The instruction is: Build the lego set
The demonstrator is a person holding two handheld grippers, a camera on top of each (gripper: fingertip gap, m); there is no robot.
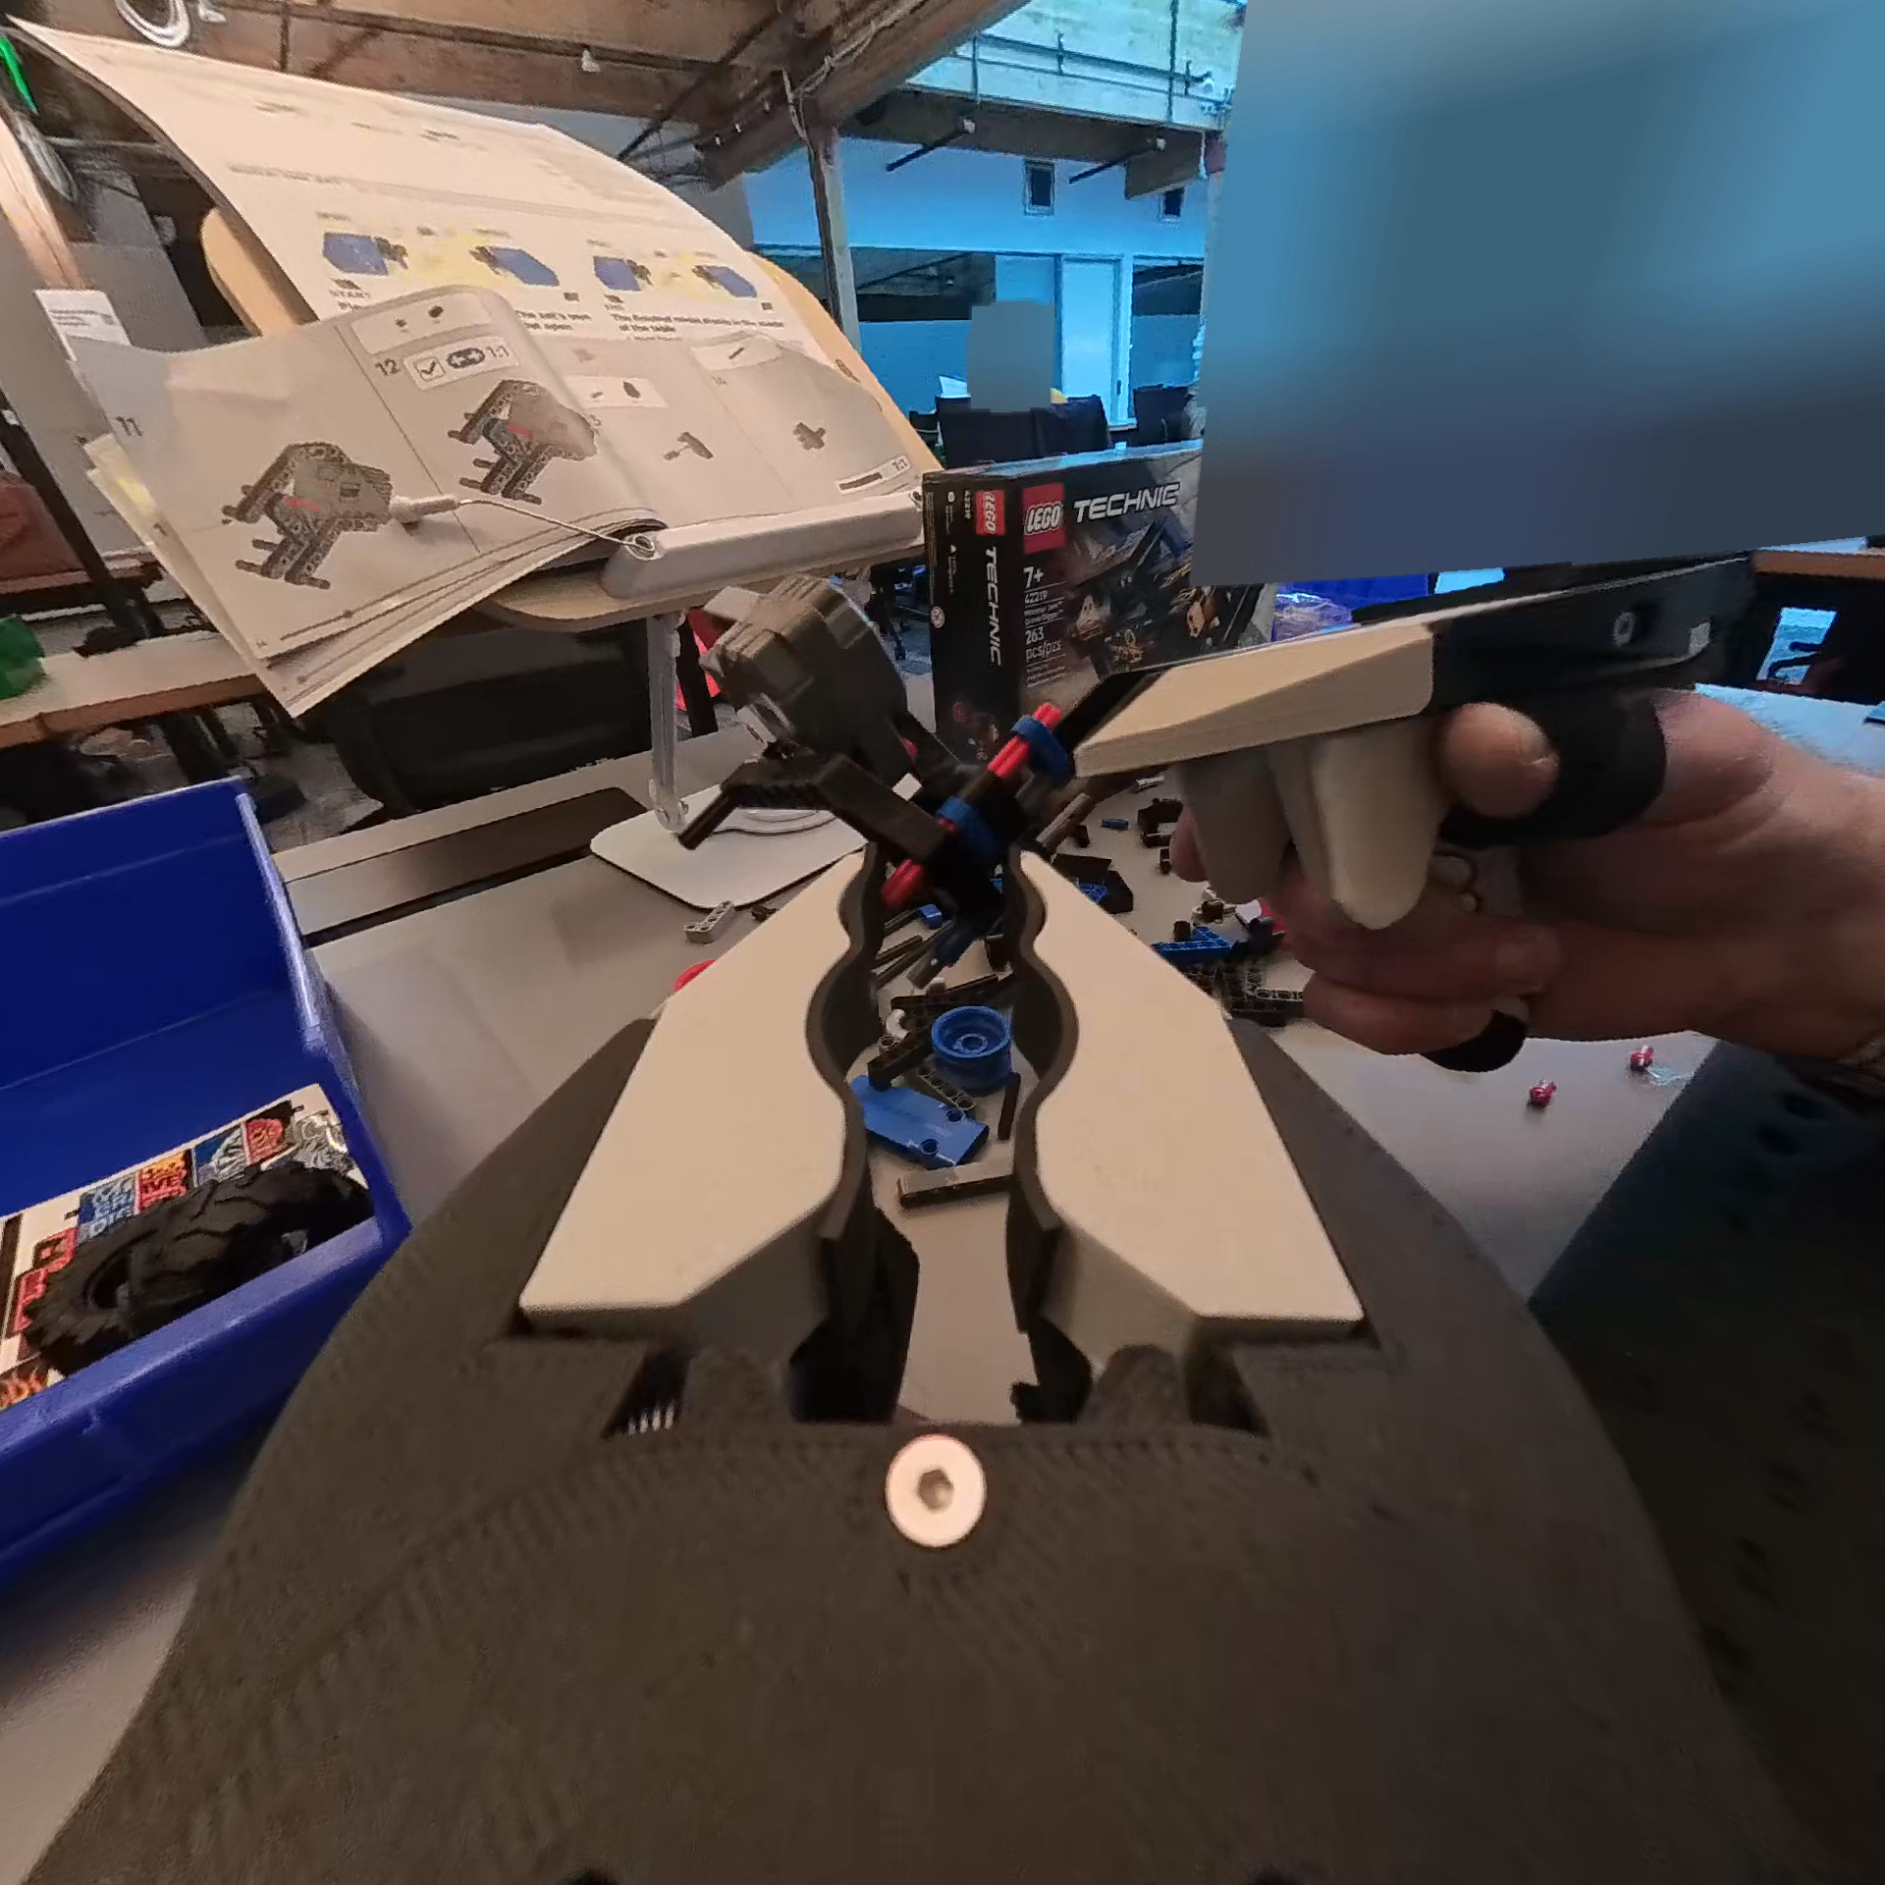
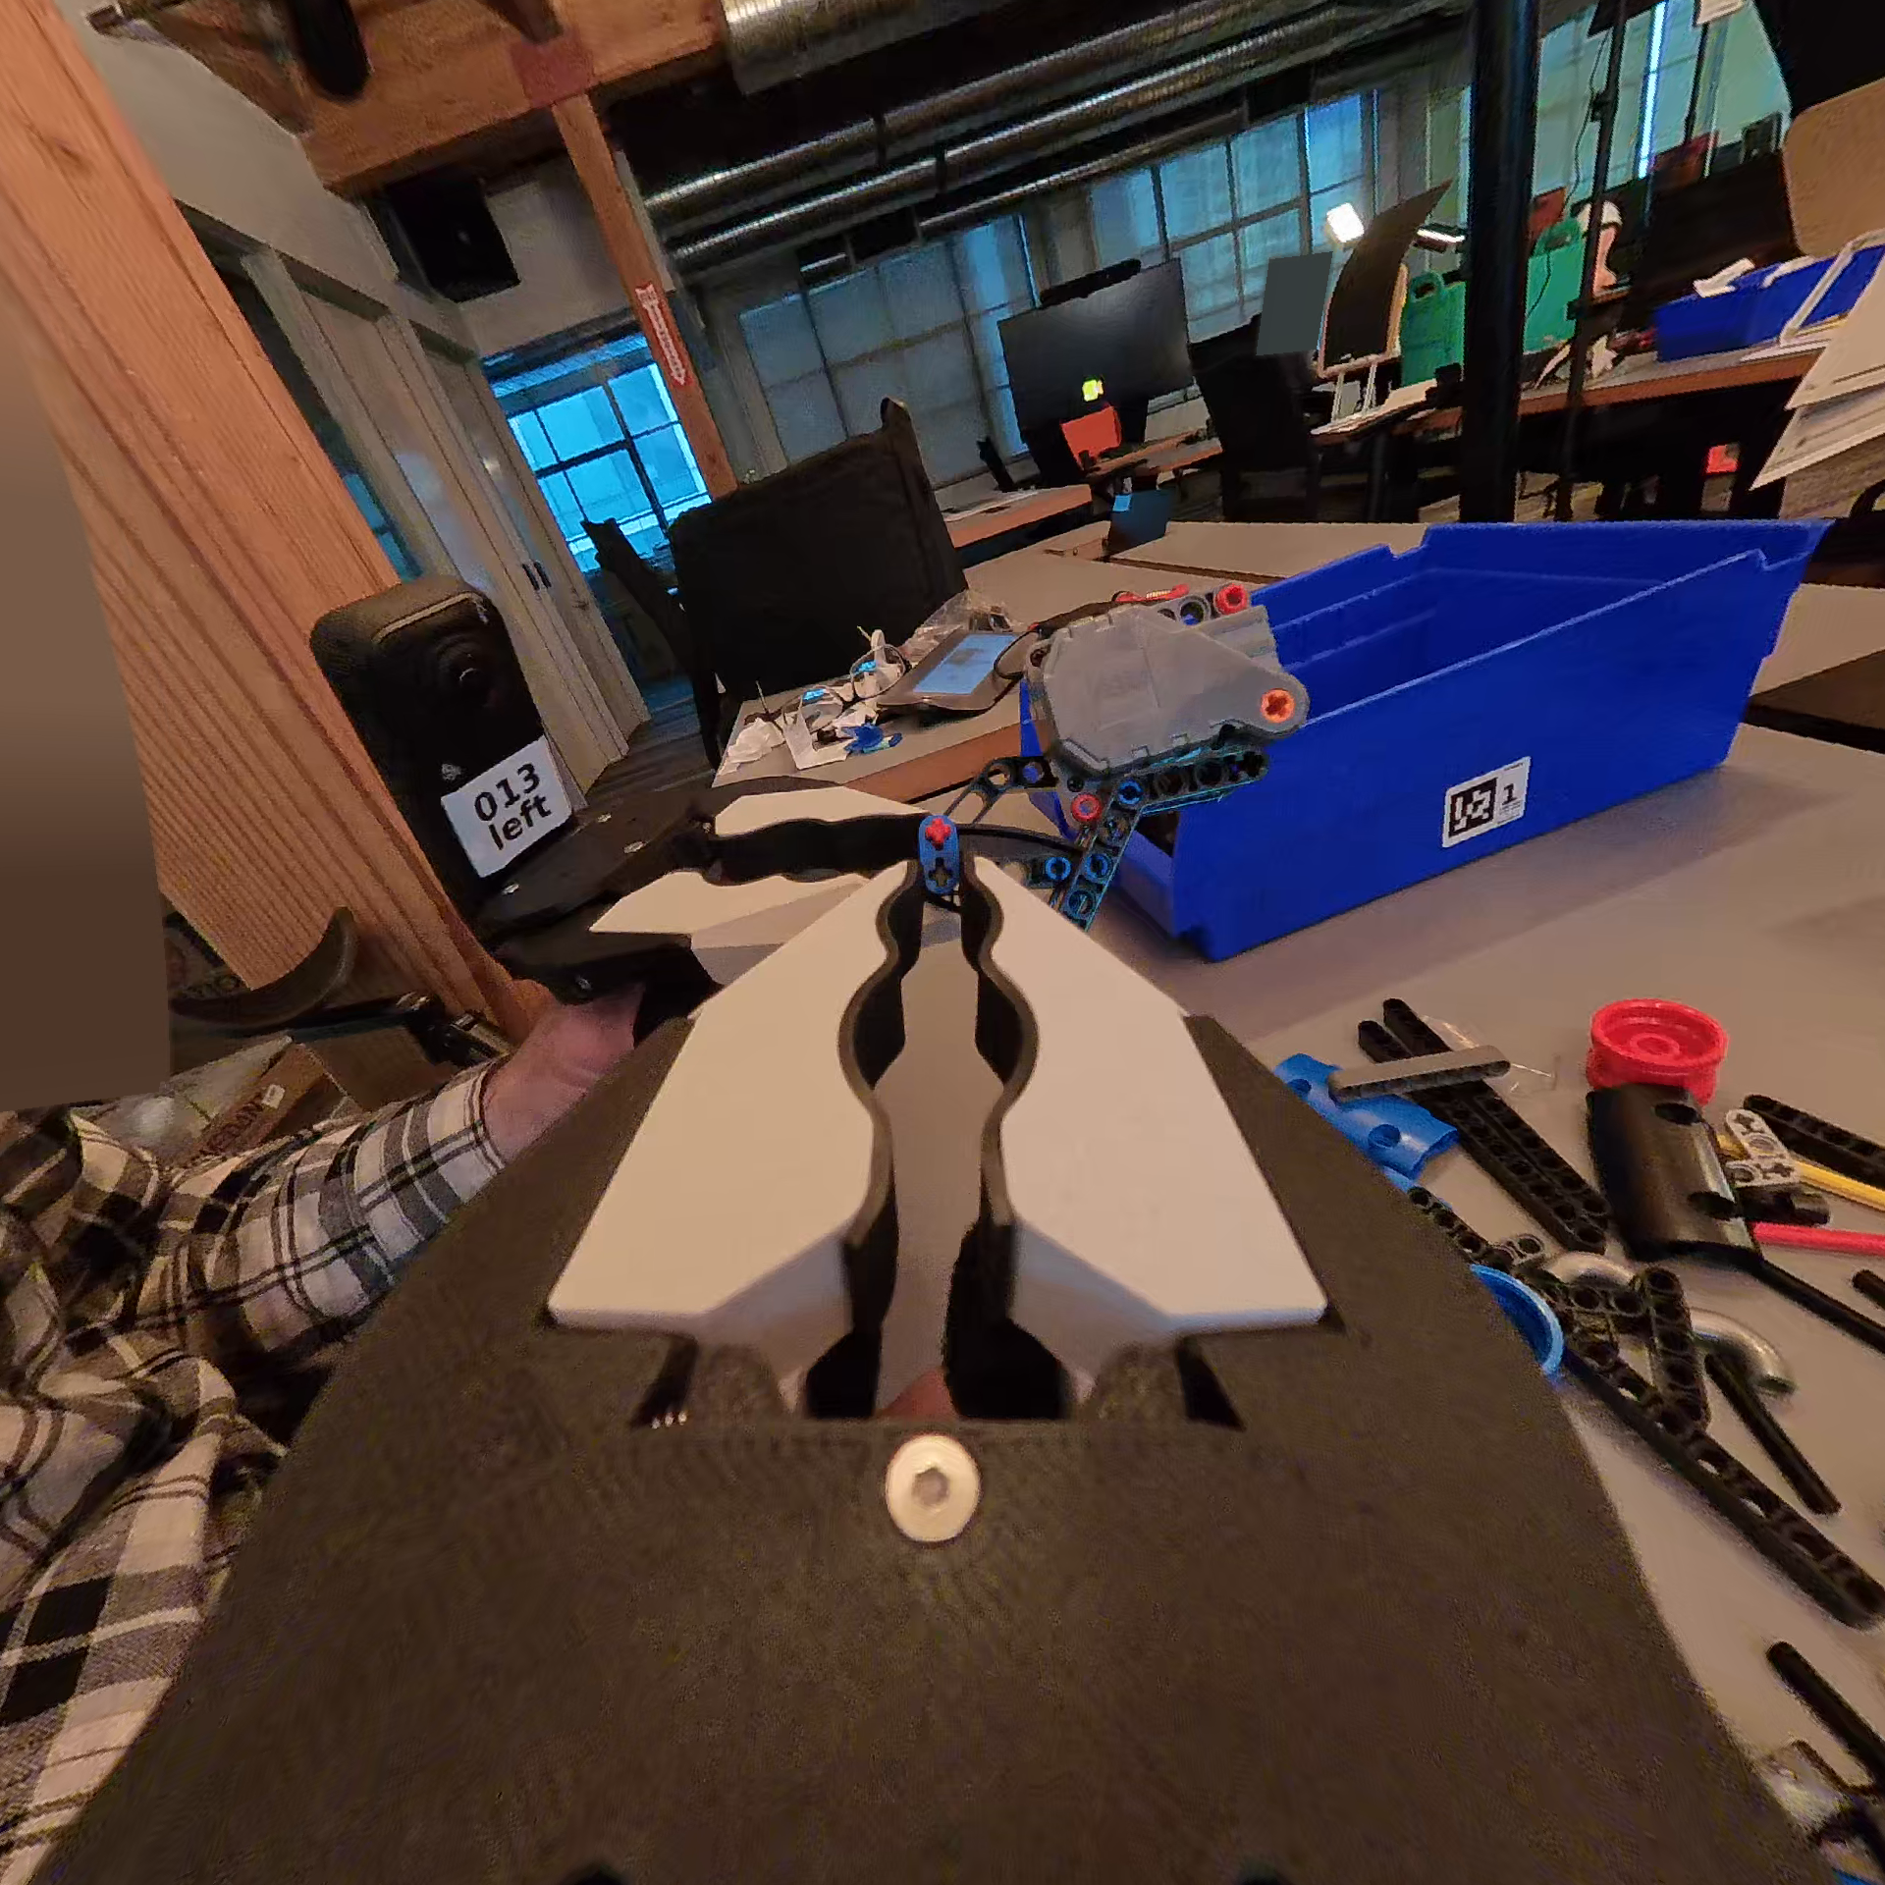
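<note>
The partly built model, a grey motor block (image 1: 806, 653) on black beams with blue connectors and red axles, is held up above the table. My left gripper (image 1: 944, 867) is shut on one of its black beams. In the right wrist view the model (image 2: 1153, 704) hangs in front of a blue bin, with the left gripper (image 2: 877, 842) at its left. My right gripper (image 2: 944, 872) is shut on a small blue connector (image 2: 938, 842) with a red axle, at the model's lower end. It enters the left wrist view from the right (image 1: 1066, 740).
A blue bin (image 1: 153, 1020) at the left holds a black tyre (image 1: 184, 1255) and a sticker sheet. An open instruction booklet (image 1: 459, 449) sits on a stand beside the set box (image 1: 1061, 602). Loose beams (image 2: 1510, 1142), a red hub (image 2: 1658, 1051) and a blue hub (image 1: 969, 1046) lie on the table. The tips of both grippers are at nearly the same place.
</note>
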